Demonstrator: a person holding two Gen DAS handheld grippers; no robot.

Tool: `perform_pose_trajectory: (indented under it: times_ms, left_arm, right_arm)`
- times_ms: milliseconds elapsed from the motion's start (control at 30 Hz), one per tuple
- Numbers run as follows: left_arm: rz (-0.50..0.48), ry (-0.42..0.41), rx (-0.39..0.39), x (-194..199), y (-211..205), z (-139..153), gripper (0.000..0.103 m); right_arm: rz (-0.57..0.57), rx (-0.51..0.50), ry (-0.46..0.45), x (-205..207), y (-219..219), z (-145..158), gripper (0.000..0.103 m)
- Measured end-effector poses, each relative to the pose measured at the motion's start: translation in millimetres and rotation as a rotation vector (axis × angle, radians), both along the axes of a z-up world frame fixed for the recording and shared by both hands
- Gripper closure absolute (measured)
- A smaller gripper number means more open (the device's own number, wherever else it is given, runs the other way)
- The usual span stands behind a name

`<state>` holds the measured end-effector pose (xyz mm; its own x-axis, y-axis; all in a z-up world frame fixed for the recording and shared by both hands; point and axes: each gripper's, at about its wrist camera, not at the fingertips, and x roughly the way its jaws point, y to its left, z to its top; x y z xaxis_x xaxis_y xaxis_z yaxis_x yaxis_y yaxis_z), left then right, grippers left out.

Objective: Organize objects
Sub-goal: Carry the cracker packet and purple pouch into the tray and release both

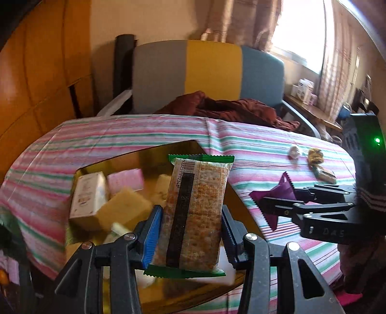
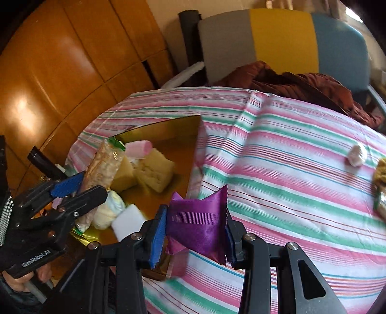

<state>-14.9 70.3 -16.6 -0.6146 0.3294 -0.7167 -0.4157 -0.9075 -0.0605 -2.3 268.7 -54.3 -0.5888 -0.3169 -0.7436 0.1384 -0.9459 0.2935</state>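
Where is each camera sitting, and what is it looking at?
Left wrist: sits on the left gripper, looking along its fingers at the cracker packet it grips, above the gold box; the right gripper shows at the right edge.
Right wrist: sits on the right gripper, looking at its purple packet by the box's edge; the left gripper and a bit of hand show.
Shared: box, striped tablecloth, chair, both packets.

A home, a lived-in room: striped cloth (image 1: 144,130) over the counter, a grey, yellow and blue chair (image 1: 207,70) with a rumpled red garment (image 1: 231,108), curtains (image 1: 243,21) at a bright window (image 1: 301,33), wood-panelled doors (image 2: 60,60) behind
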Motion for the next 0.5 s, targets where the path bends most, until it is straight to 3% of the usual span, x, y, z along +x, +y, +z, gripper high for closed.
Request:
perform_pose_trajectory:
  times_ms: [333, 500]
  left_arm:
    - [0.228, -0.025, 0.047, 1, -100, -3, 0.056]
    - [0.278, -0.055, 0.061, 0, -119, -12, 0.056]
  right_arm:
    - [0.123, 0.029, 0.022, -20, -60, 6, 0.061]
    - [0.17, 0.038, 0.005, -31, -80, 1, 0.061]
